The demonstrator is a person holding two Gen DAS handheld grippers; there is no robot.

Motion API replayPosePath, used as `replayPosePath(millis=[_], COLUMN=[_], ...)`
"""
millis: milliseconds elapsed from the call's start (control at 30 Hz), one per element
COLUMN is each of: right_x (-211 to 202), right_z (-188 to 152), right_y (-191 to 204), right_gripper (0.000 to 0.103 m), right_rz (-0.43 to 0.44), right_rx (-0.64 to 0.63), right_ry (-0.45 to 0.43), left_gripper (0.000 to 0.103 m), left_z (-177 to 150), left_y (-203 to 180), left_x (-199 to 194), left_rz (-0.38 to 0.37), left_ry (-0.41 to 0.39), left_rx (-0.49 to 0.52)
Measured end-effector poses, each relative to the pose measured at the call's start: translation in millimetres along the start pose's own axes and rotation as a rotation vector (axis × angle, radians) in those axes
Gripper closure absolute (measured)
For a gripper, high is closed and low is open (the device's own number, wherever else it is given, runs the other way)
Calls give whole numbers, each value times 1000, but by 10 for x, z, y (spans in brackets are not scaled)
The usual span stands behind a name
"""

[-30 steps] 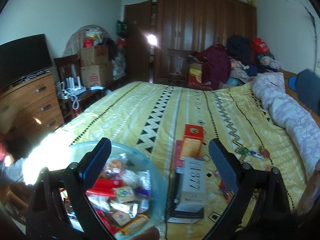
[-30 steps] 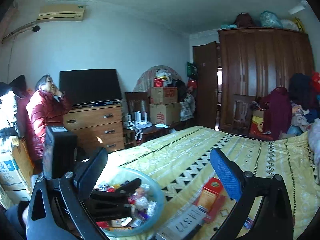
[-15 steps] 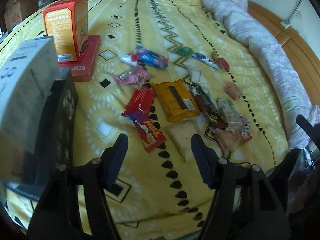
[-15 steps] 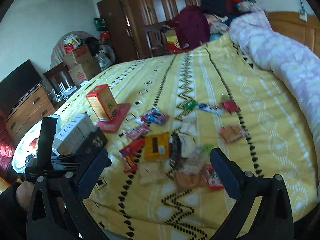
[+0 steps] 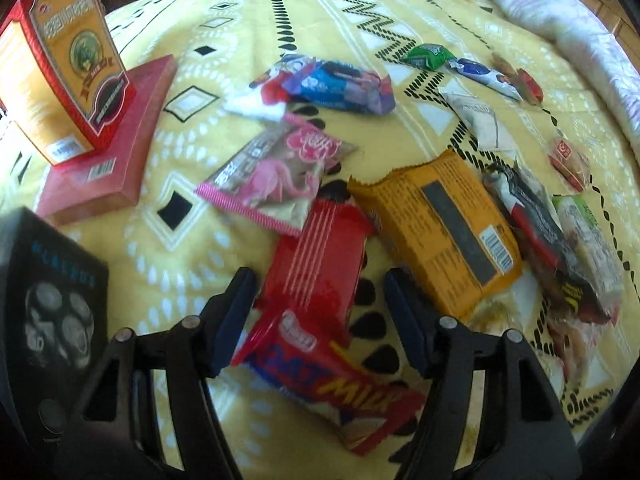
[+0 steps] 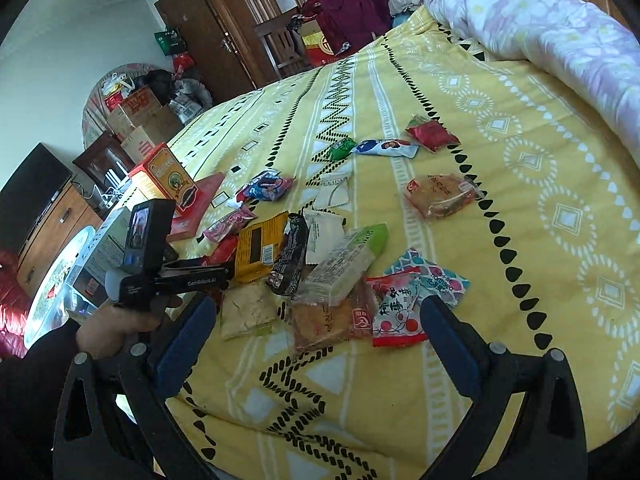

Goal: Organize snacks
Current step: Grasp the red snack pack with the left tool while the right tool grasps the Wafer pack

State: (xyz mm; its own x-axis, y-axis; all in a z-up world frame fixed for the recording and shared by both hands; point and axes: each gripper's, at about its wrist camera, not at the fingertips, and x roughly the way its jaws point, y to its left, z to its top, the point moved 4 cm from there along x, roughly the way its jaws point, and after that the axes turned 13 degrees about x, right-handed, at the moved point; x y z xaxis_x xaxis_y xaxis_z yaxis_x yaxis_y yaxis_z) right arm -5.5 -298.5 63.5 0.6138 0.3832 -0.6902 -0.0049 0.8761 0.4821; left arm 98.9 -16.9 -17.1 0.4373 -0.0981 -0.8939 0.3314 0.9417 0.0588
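Several wrapped snacks lie scattered on the yellow patterned bedspread (image 5: pixel 192 248). My left gripper (image 5: pixel 318 284) points down at a red striped packet (image 5: pixel 320 264) that overlaps a red oat-milk bar (image 5: pixel 332 376). Its jaws are closing with the striped packet between them, and the pads stand clear of it. An orange packet (image 5: pixel 436 232) lies just right of it and a pink flamingo packet (image 5: pixel 276 176) just beyond. My right gripper (image 6: pixel 316 328) hangs wide open above a brown pastry packet (image 6: pixel 328 320) and a green-ended pack (image 6: pixel 344 264). The right wrist view shows the left gripper (image 6: pixel 224 272) held in a hand.
An orange-and-red carton (image 5: pixel 60 68) stands upright on a flat red box (image 5: pixel 108 148), with a black box (image 5: pixel 44 300) near the left jaw. A glass bowl of snacks (image 6: pixel 56 280) sits off the bed's left side. A rolled quilt (image 6: pixel 540 32) lines the right edge.
Both grippers tipped down from looking across the room to hanging over the snack pile, then came closer to it. The left jaws narrowed from wide open around the red packet.
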Motion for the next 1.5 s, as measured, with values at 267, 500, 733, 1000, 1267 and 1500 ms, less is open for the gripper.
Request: replayPosePath(millis=[267, 500, 733, 1000, 1267, 1500], right_x=[195, 1013, 1351, 984, 432, 35], right_z=[101, 450, 363, 401, 599, 751], right_y=[25, -108, -219, -80, 130, 467], right_gripper=[3, 19, 50, 67, 68, 69], right_rz=[35, -86, -128, -48, 28, 73], right_rx=[4, -15, -29, -44, -50, -100], right_ry=[27, 152, 228, 130, 2, -93], left_gripper=[60, 60, 60, 60, 60, 60], left_z=[-32, 44, 40, 10, 13, 16], left_y=[84, 64, 57, 12, 64, 92], left_x=[-484, -983, -999, -1222, -1463, -1743], left_rz=[-17, -12, -52, -112, -106, -85], left_ry=[-133, -251, -250, -306, -339, -380], left_rx=[-43, -44, -43, -62, -81, -78])
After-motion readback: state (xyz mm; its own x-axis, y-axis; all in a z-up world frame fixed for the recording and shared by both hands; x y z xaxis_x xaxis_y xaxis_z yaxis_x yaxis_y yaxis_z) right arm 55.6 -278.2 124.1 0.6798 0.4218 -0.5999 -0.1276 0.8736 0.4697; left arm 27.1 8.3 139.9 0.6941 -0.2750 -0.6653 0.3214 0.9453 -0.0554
